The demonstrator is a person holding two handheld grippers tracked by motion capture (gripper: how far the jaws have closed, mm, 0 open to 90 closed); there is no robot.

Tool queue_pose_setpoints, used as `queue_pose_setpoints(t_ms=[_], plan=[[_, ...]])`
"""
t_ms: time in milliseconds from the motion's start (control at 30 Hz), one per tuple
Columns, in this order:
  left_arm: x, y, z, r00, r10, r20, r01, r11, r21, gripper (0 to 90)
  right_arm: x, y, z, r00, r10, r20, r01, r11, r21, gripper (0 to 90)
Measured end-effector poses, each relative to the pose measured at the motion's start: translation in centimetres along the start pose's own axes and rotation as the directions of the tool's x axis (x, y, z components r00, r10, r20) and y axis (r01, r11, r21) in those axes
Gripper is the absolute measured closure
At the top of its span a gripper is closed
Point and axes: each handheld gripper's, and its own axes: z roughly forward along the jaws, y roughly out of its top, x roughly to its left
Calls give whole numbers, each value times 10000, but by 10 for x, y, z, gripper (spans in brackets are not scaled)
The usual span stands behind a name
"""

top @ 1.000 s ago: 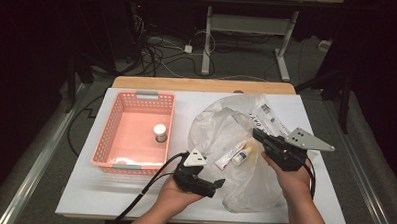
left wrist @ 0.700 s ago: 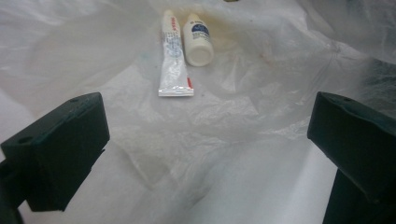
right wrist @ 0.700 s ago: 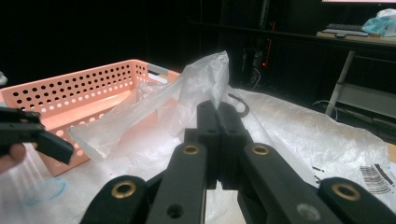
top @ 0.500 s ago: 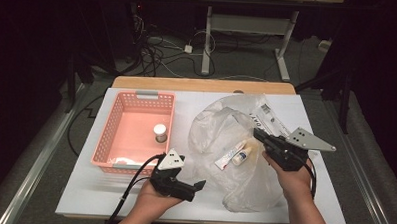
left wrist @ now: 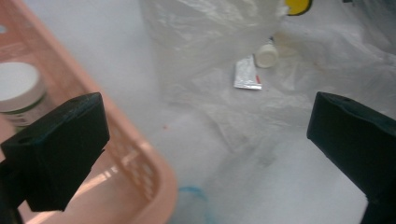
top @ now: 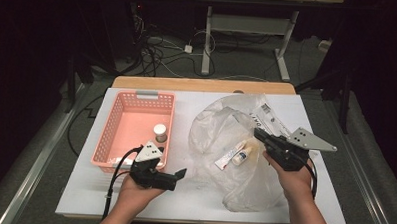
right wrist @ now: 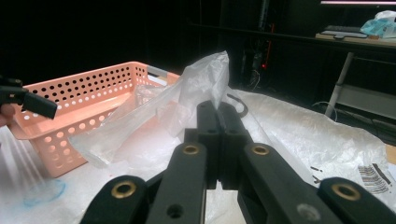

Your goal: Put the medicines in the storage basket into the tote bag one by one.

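Note:
A crumpled clear plastic bag lies on the white table, right of centre. Inside it are a white tube and a small white bottle. My right gripper is shut on the bag's upper edge and holds a fold of it up. My left gripper hovers open near the front, between the bag and the pink basket, jaws wide apart and empty. Ahead of it lie the tube and bottle. A white-lidded jar stands in the basket.
A wooden board runs along the table's back edge. A barcode label shows on the bag's far right part. A faint blue mark sits on the table by the basket's corner. Bare table lies in front of the bag.
My left gripper has drawn back to the left, away from the bag, toward the basket's front corner. The right gripper has stayed put, holding the bag.

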Motion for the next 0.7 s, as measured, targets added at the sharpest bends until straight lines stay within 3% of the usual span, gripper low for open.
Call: queue_pose_setpoints(t_ms=[367, 700], plan=[[40, -10, -13, 9938, -703, -866, 714, 9974, 98, 0, -1, -1, 0, 10000, 16, 22, -17, 10000, 29, 900], [60, -15, -25, 9857, -1064, -1304, 1070, 9943, -25, 0, -2, -1, 0, 10000, 59, 43, -59, 10000, 19, 900]])
